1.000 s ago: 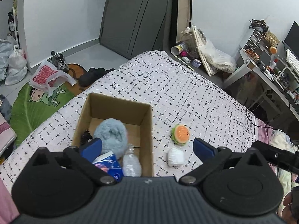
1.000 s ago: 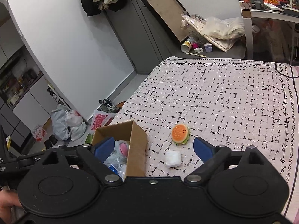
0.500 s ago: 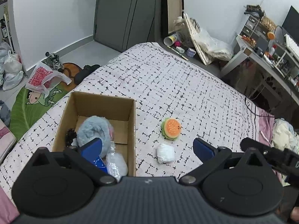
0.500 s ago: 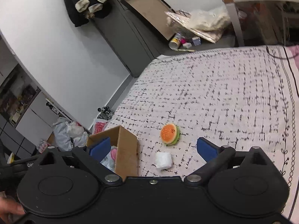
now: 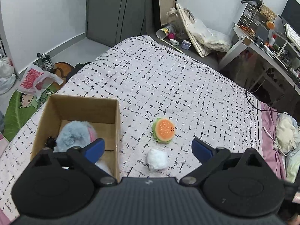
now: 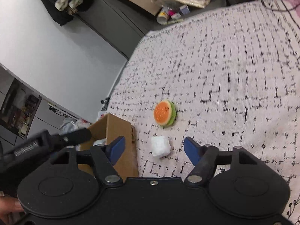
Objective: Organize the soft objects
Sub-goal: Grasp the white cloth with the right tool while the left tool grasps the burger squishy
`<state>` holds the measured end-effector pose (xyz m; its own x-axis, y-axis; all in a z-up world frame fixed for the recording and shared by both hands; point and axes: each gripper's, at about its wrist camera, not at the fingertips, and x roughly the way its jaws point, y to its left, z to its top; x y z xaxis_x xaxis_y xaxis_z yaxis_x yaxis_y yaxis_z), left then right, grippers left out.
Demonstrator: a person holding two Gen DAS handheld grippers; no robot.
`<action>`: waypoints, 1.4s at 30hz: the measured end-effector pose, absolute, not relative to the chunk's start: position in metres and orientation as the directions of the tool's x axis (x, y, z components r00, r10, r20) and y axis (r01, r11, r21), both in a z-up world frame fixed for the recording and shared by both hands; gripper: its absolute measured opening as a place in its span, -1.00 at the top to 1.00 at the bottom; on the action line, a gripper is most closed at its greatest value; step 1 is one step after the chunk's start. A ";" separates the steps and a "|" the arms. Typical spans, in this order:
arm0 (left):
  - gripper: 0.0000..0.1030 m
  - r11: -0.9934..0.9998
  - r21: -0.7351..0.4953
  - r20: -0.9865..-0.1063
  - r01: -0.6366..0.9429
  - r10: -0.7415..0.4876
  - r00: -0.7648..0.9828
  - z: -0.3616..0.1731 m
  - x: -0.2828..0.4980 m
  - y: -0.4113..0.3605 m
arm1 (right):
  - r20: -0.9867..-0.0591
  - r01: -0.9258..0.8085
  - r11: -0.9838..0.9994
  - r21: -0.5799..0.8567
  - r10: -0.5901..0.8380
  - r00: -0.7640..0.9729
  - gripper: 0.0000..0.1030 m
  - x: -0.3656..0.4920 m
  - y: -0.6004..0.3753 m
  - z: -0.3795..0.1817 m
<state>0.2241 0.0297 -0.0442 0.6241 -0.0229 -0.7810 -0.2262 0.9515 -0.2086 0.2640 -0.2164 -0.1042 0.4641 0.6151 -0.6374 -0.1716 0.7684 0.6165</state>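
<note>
A white soft lump lies on the patterned bed cover, just right of a cardboard box. An orange-and-green burger plush sits slightly beyond the lump. A blue-grey fluffy toy is inside the box. My left gripper hovers above the box's right wall, its jaws wide and closing slightly, with nothing pressed. My right gripper hangs low over the white lump, which shows between its closing jaws, untouched. The burger plush is just ahead. The left gripper's finger reaches over the box.
A desk with clutter stands at the far right. Bags and boxes lie past the bed's far end. A plastic bag and a green mat are on the floor at the left. A person's hand shows at the lower left.
My right gripper has sunk toward the bed and rolled, and its jaws have narrowed around the white lump's place. My left gripper has shifted right, away from the box's middle.
</note>
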 end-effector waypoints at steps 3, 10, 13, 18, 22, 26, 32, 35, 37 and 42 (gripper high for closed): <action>-0.73 0.952 -0.218 -0.788 -0.215 -0.041 0.614 -0.051 0.234 0.026 | -0.644 -0.165 0.759 0.630 0.629 0.435 -0.22 0.271 -0.210 -0.117; -0.40 0.948 -0.224 -0.819 -0.225 -0.058 0.570 -0.073 0.253 0.026 | -0.666 -0.100 0.748 0.656 0.636 0.389 -0.08 0.290 -0.196 -0.149; -0.33 0.945 -0.229 -0.832 -0.232 -0.066 0.551 -0.080 0.261 0.028 | -0.679 -0.090 0.747 0.659 0.642 0.355 -0.04 0.295 -0.186 -0.159; -0.13 0.949 -0.213 -0.851 -0.233 -0.062 0.522 -0.093 0.274 0.029 | -0.700 -0.077 0.757 0.649 0.634 0.328 -0.04 0.301 -0.174 -0.173; 0.00 0.949 -0.210 -0.865 -0.235 -0.068 0.498 -0.102 0.284 0.030 | -0.715 -0.067 0.767 0.638 0.622 0.319 -0.04 0.305 -0.170 -0.179; 0.00 0.955 -0.203 -0.873 -0.218 -0.075 0.483 -0.109 0.293 0.028 | -0.709 -0.057 0.754 0.655 0.638 0.301 0.00 0.311 -0.164 -0.186; 0.00 0.955 -0.208 -0.880 -0.212 -0.088 0.467 -0.120 0.303 0.026 | -0.710 -0.064 0.748 0.660 0.650 0.271 0.33 0.316 -0.152 -0.200; 0.00 0.954 -0.214 -0.880 -0.209 -0.096 0.465 -0.123 0.308 0.025 | -0.705 -0.072 0.746 0.662 0.652 0.278 0.37 0.317 -0.150 -0.201; 0.00 0.951 -0.226 -0.879 -0.210 -0.106 0.466 -0.125 0.313 0.024 | -0.712 -0.055 0.750 0.659 0.646 0.275 0.37 0.318 -0.151 -0.200; -0.07 0.950 -0.246 -0.868 -0.193 -0.127 0.480 -0.126 0.324 0.017 | -0.743 -0.015 0.786 0.619 0.591 0.315 0.37 0.316 -0.158 -0.189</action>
